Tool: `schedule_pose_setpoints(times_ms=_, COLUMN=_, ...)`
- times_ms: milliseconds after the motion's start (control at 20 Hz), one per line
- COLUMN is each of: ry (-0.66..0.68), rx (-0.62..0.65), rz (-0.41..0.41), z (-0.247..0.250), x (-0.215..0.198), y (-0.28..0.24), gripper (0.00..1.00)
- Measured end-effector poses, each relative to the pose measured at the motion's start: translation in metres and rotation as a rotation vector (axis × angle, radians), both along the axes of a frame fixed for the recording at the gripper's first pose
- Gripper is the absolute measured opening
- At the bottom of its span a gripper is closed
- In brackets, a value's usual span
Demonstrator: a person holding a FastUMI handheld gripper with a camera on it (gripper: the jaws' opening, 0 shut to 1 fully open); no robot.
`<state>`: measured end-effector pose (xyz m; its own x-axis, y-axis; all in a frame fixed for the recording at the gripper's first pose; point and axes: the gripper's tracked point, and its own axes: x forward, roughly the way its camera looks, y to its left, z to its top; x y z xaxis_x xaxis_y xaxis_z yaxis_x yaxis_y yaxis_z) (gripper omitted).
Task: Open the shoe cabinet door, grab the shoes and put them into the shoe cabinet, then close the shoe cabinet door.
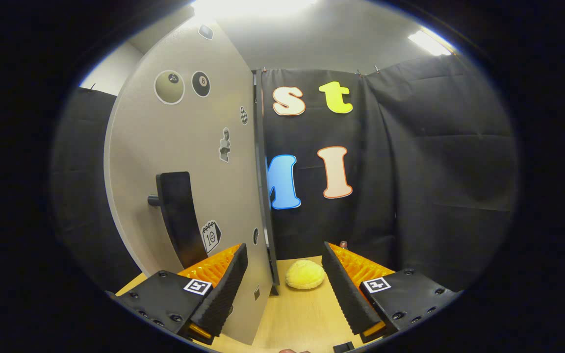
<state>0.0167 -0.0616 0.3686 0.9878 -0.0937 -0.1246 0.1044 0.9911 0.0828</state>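
The shoe cabinet door (184,162) stands open, edge-on to the gripper (285,289), and its free edge runs down between the jaws, nearer the left one. The jaws stand wide apart. Left of the door, its face blocks the way; a dark handle (179,215) juts out from that face, just above the left finger (223,289). Right of the door's edge the way is freer: bare table (302,314) runs ahead between the door and the right finger (346,289). A yellow shoe (305,274) lies on that strip just right of the door's foot, partly filling it. Beyond the shoe the booth's black cloth wall (424,171) closes the space.
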Motion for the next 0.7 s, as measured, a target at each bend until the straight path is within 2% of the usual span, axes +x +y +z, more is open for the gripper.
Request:
schedule_pose_setpoints(times_ms=200, ry=-0.002, rx=0.0, rz=0.037, z=0.003, x=0.012, y=0.046, gripper=0.96)
schedule_pose_setpoints(times_ms=550, ry=-0.033, rx=-0.084, rz=0.211, z=0.007, x=0.064, y=0.148, gripper=0.97)
schedule_pose_setpoints(times_ms=700, ry=-0.015, rx=-0.051, rz=0.263, z=0.004, x=0.069, y=0.18, gripper=0.98)
